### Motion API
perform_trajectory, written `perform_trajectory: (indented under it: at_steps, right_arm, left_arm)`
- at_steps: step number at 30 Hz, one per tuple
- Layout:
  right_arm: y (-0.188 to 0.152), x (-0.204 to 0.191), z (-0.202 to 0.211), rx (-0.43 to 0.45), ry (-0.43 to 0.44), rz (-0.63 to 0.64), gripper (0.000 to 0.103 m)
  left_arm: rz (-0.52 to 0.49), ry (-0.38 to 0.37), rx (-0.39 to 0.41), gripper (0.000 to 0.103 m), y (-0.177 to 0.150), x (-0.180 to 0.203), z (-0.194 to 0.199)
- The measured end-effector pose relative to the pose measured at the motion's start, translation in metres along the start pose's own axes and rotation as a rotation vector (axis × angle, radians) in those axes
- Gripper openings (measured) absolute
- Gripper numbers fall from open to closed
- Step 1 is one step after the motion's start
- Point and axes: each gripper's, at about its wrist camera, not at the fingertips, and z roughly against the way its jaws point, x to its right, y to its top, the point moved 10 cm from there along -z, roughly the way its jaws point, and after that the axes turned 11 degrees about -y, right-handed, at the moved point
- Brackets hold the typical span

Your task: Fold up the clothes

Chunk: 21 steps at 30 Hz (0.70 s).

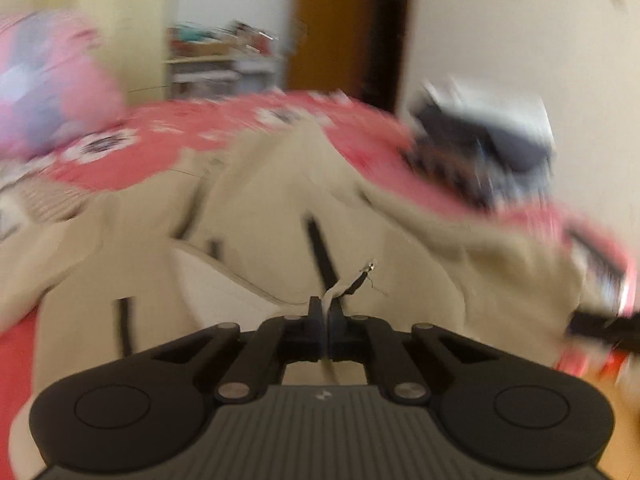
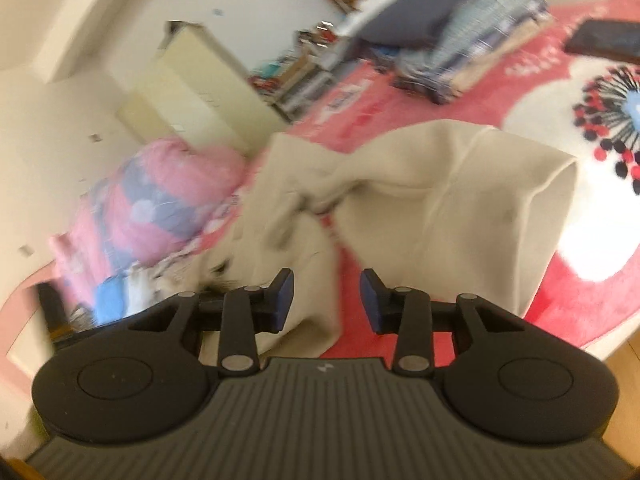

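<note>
Well, the beige garment (image 2: 400, 208) lies rumpled on the pink bedspread (image 2: 560, 300) — the left gripper (image 1: 325, 312) has its jaws pinched tight on a fold of it. Right gripper (image 2: 327, 300) hangs above the cloth, jaws partly apart, gripping nothing.

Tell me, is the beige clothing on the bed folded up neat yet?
Not yet. The beige garment lies bunched and wrinkled on the pink bedspread, and the left gripper is pinching its edge.
</note>
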Motion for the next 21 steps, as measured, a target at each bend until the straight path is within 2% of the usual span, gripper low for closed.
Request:
perform_trajectory:
  at_steps: [1, 4, 7, 10, 12, 13, 15, 19, 21]
  right_arm:
    - [0.009, 0.009, -0.003, 0.026, -0.033, -0.014, 0.036]
    - [0.036, 0.038, -0.004, 0.125, -0.141, -0.064, 0.036]
    - [0.056, 0.070, -0.001, 0.204, -0.238, -0.150, 0.036]
    - [0.048, 0.081, 0.010, 0.220, -0.248, -0.218, 0.036]
    - [0.036, 0.067, 0.018, 0.194, -0.188, -0.220, 0.038]
    - [0.030, 0.059, 0.023, 0.179, -0.155, -0.221, 0.039]
    - [0.018, 0.043, 0.032, 0.149, -0.090, -0.222, 0.041]
    - [-0.019, -0.003, 0.029, -0.043, 0.149, -0.320, 0.045]
    - [-0.040, -0.026, 0.019, -0.155, 0.249, -0.377, 0.046]
  left_arm:
    - [0.061, 0.009, 0.045, 0.003, 0.006, -0.012, 0.016]
    - [0.290, 0.059, 0.108, 0.003, -0.010, -0.059, 0.060]
    - [0.485, 0.073, 0.054, 0.005, -0.056, -0.098, 0.082]
    - [0.634, 0.073, 0.002, 0.019, -0.099, -0.122, 0.099]
    - [0.700, 0.039, 0.026, 0.024, -0.111, -0.132, 0.113]
    - [0.709, 0.023, 0.038, 0.028, -0.110, -0.134, 0.117]
    - [0.665, 0.010, 0.055, 0.044, -0.101, -0.134, 0.119]
    - [0.511, 0.015, 0.070, 0.055, -0.074, -0.129, 0.110]
    - [0.441, 0.016, 0.057, 0.057, -0.064, -0.126, 0.099]
